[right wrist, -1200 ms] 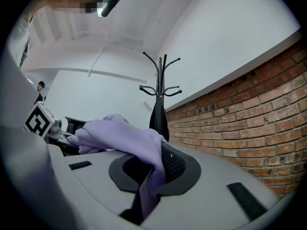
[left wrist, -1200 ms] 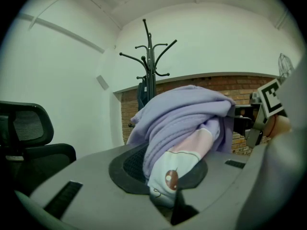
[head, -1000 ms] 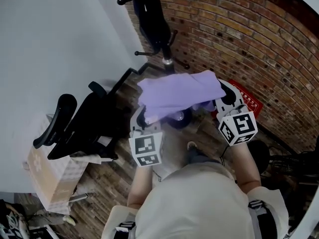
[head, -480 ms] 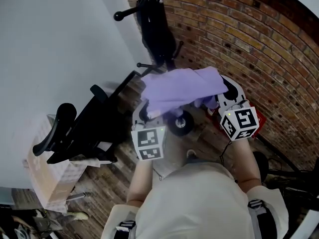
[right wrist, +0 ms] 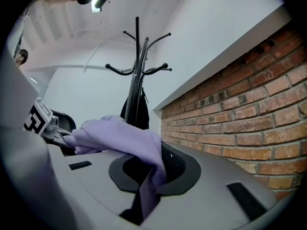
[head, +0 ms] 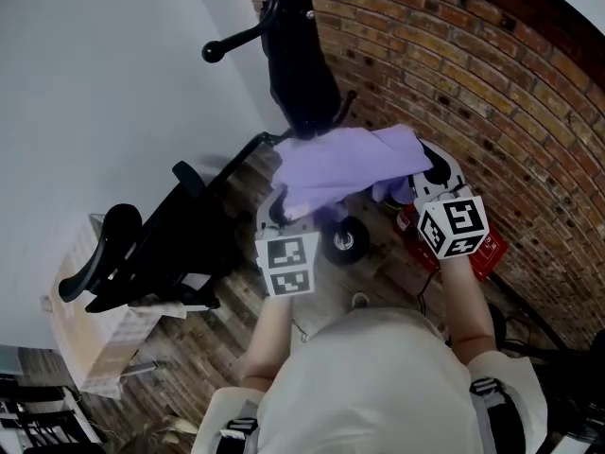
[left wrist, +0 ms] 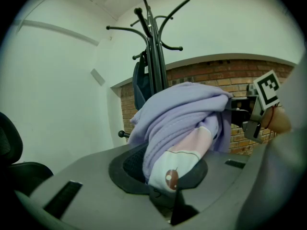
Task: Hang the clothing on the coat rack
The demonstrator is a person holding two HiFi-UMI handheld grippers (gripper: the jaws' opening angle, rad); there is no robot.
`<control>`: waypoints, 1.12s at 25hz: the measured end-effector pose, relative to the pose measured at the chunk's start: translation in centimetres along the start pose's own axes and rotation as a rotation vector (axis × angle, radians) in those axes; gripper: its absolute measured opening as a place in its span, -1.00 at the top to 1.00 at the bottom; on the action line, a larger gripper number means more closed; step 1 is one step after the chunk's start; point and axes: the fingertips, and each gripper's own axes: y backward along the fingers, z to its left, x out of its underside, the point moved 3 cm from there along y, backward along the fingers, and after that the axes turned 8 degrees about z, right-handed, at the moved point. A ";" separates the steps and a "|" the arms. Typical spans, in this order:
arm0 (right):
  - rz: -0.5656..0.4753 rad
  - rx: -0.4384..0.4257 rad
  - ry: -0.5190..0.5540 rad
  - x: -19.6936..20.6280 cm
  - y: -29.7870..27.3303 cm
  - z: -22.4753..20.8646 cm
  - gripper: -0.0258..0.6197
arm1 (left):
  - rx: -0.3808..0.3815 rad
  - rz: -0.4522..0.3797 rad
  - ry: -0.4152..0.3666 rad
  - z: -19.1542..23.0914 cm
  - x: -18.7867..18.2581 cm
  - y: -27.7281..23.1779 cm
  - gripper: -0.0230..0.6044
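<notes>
**Entry: garment held up in front of the coat rack, both grippers on it**

Hand-held grippers
- Left hand-held gripper point(head: 278, 212) point(left wrist: 165, 198): jaws clamped on a fold of the lilac fleece garment point(head: 345, 164) point(left wrist: 184, 121). The cloth runs down into the jaw gap. A pale pink panel with a small round brown motif sits just above the pinch.
- Right hand-held gripper point(head: 430, 173) point(right wrist: 144, 195): jaws clamped on the other end of the same garment point(right wrist: 120, 138). A narrow tongue of cloth drops between the jaws.

Task item
- The garment spans from one gripper to the other as a bunched bundle, held off the floor.
- It is in front of the black metal coat rack with curved hooks point(head: 298, 64) point(left wrist: 152, 56) point(right wrist: 138, 71) and not on a hook.
- A dark garment point(left wrist: 140, 85) point(right wrist: 134, 107) hangs on the rack's post.

Containers
- Tan cardboard box point(head: 85, 339) on the wooden plank floor point(head: 217, 339), toward its left edge by the white wall point(head: 104, 83). Contents cannot be made out.

Hidden or unclear
- Rack base is mostly covered by the lilac bundle.
- Round dark thing with pale centre point(head: 345, 241) on the floor below the bundle; identity unclear.
- Black office chair point(head: 161, 244) stands beside the box.
- Red flat object point(head: 492, 251) by the red brick wall point(head: 492, 93) point(right wrist: 240, 114) is partly behind the right gripper's marker cube; its print is illegible.
</notes>
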 end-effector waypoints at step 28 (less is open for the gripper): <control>0.179 -0.065 -0.044 9.1 -7.8 -2.2 0.85 | -0.041 0.154 0.011 0.5 4.9 -7.1 0.68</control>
